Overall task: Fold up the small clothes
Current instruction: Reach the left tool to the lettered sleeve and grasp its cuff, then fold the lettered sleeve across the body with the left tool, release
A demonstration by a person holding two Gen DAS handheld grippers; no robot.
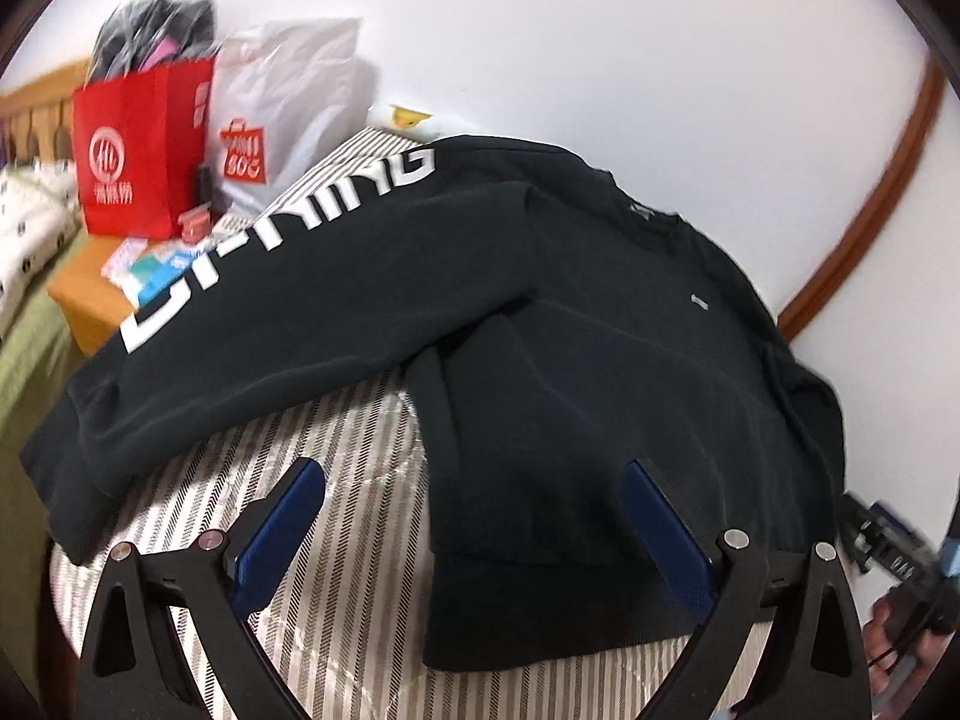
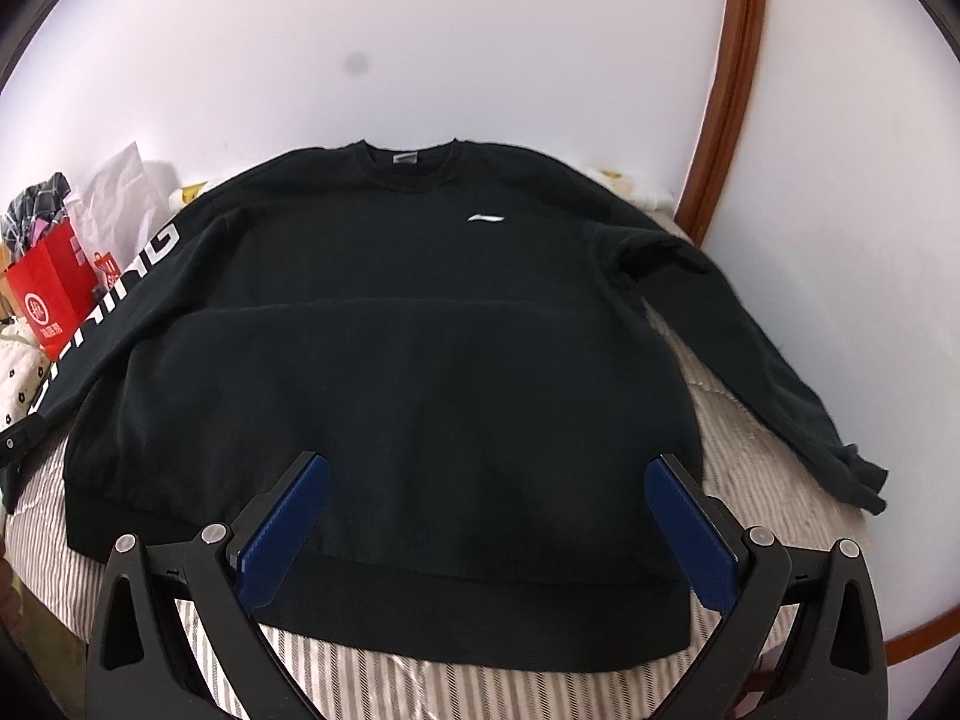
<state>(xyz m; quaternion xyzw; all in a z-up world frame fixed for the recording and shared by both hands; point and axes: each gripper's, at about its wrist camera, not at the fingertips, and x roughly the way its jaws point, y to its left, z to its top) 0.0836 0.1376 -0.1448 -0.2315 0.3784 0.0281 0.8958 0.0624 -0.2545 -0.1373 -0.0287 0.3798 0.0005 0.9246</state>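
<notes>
A black sweatshirt (image 2: 420, 372) lies flat, front up, on a striped cover (image 2: 774, 480). It has a small white chest logo (image 2: 485, 218), and its left sleeve (image 1: 252, 300) carries big white letters. The right sleeve (image 2: 768, 372) lies out to the right. My left gripper (image 1: 474, 516) is open and empty, hovering above the hem's left corner (image 1: 540, 618). My right gripper (image 2: 489, 516) is open and empty above the middle of the hem (image 2: 480, 618). The right gripper also shows at the right edge of the left wrist view (image 1: 900, 546).
A red paper bag (image 1: 141, 144) and a white plastic bag (image 1: 282, 108) stand on a wooden side table (image 1: 84, 300) at the far left. A white wall with a brown wooden frame (image 2: 729, 90) stands behind. A green bed cover (image 1: 24, 360) lies left.
</notes>
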